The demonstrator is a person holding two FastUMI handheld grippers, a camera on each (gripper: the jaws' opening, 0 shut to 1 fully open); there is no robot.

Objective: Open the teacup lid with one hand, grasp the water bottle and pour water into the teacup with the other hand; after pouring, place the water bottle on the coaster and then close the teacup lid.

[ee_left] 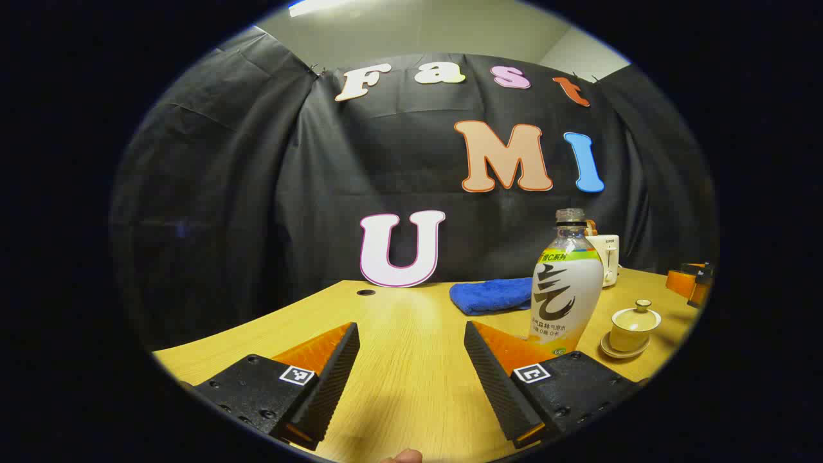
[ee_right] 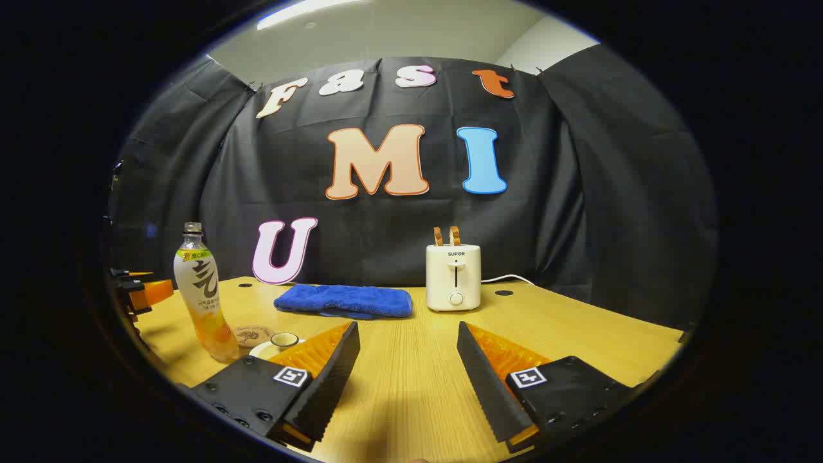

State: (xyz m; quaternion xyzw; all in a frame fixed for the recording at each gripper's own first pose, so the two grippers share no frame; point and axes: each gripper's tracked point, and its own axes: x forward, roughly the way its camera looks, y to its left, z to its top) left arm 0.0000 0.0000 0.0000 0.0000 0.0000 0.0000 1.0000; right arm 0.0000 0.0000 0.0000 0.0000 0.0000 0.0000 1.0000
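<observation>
- Two sets of tongs hover low over the wooden surface [ee_left: 411,360], both spread wide with nothing between their fingers: the left tongs [ee_left: 411,379] in the left gripper view, the right tongs [ee_right: 408,379] in the right gripper view.
- In the left gripper view the water bottle [ee_left: 566,289] stands upright just beyond the right-hand finger, which cuts off its base. It is clear plastic with a wrapped label, pale at the middle, green at the top and orange at the bottom; no coloured cap can be made out on its neck.
- Just beside the bottle, toward the edge of that view, the teacup [ee_left: 635,325] sits on its saucer [ee_left: 622,350], cream-coloured, with its knobbed lid [ee_left: 642,308] on.
- In the right gripper view the same bottle stands at the far left, with the round brown coaster [ee_right: 254,334] lying flat just beside its foot; the teacup there is mostly hidden behind the left-hand finger.
- At the left rim of the right gripper view, an orange and black piece of the other tongs pokes in, too cut off to read.
- A folded blue towel [ee_right: 344,301] lies near the back wall, and a white toaster [ee_right: 453,276] with two slices standing in it is beside the towel.
</observation>
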